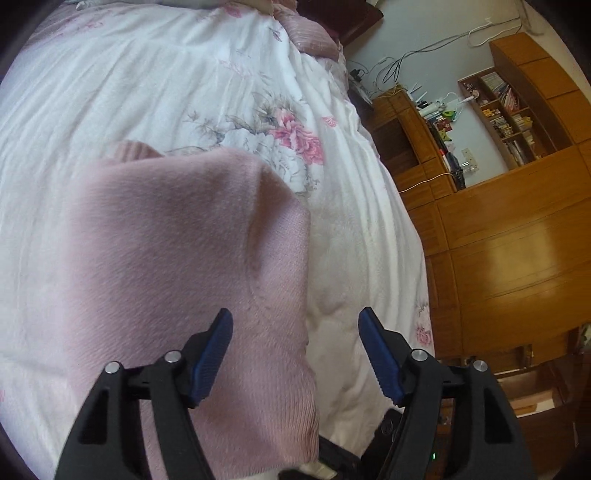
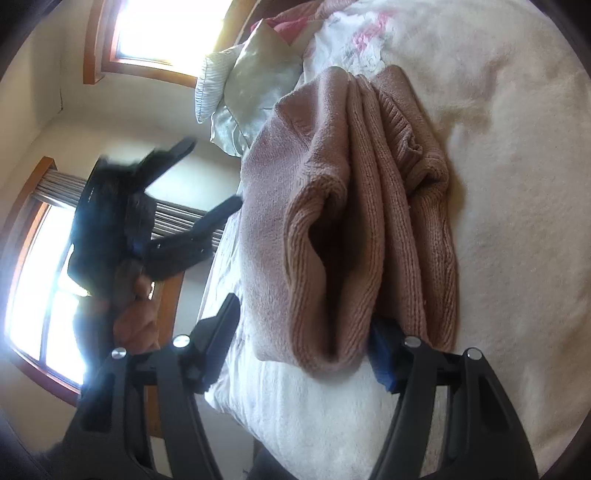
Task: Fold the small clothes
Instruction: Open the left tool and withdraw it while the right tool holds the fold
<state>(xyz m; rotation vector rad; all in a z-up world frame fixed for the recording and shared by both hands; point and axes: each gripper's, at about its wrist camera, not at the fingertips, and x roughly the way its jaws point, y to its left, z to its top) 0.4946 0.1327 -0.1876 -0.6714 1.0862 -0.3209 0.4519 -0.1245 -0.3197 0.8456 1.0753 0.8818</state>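
Room: wooden wardrobe (image 1: 517, 236) and bookshelves (image 1: 506, 110) stand past the bed's far side; bright windows (image 2: 155, 29) on the other.
Surface: white floral bedspread (image 1: 147, 81) covers the bed, with a pale pillow (image 2: 251, 85) near its head.
Garment: pink knit sweater (image 2: 332, 206) lies folded in stacked layers on the bedspread, near the bed's edge.
Left tongs (image 1: 295, 354): spread wide, pinching nothing; they hover over the sweater's edge, one blue pad (image 1: 212, 362) above the knit.
Right tongs (image 2: 303, 354): spread, straddling the near end of the folded sweater, not clamped.
Hand (image 2: 136, 321): mine, gripping the left tool's handle, blurred against the window.
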